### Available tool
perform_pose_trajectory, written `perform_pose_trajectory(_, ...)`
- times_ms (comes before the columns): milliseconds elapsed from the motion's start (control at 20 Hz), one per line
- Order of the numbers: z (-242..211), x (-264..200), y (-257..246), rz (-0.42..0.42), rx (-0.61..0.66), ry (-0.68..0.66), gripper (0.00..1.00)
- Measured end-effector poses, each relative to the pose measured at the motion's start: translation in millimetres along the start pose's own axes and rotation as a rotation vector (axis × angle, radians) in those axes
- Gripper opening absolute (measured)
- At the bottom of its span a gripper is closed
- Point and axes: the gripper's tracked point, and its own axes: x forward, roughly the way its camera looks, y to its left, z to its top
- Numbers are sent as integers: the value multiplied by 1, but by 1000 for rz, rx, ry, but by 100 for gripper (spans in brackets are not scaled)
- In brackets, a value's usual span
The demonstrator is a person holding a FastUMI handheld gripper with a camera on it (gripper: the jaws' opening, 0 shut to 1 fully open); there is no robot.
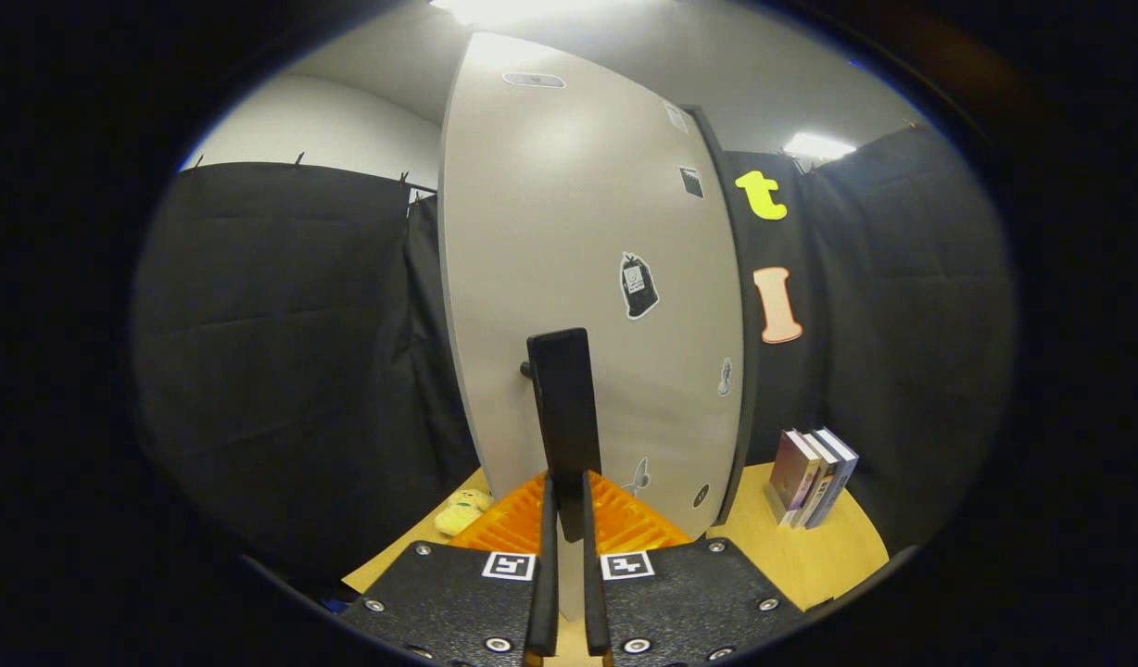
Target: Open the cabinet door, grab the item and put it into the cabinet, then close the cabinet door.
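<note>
1. From my remote seat: the gripper (569, 505) sits low against the cabinet door (578, 278), fingers nearly together.
2. The fingers pinch the lower end of the handle (565, 417), a dark upright bar on the door; both press on it, one on each side.
3. The door is pale grey, tall, with a few small stickers (638, 285) on its face. I cannot tell if it is fully closed or slightly ajar.
4. A dark edge (731, 306) runs down the door's right side.
5. Table (810, 556) is light wood. On it, right of the door, three books (813, 477) stand upright and lean a little, near the booth cloth.
6. Left of the fingers, low beside the door's bottom corner, a small yellow soft toy (462, 511) lies on the table; likely the item to stow, though I cannot be sure.
7. An orange ribbed piece (518, 523) shows just behind the fingers, on both sides of them, next to the toy. What it is I cannot make out.
</note>
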Motion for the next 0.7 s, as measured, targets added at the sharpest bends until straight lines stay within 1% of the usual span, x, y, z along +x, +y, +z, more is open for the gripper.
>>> perform_pose_trajectory(50, 0, -3, -4, -14, -12, 1, 10)
perform_pose_trajectory(300, 2, -8, -23, -80, -19, -17, 9)
perform_pose_trajectory(500, 4, -13, -45, -142, -55, -35, 9)
perform_pose_trajectory(700, 9, -19, -80, -269, -121, -54, 9)
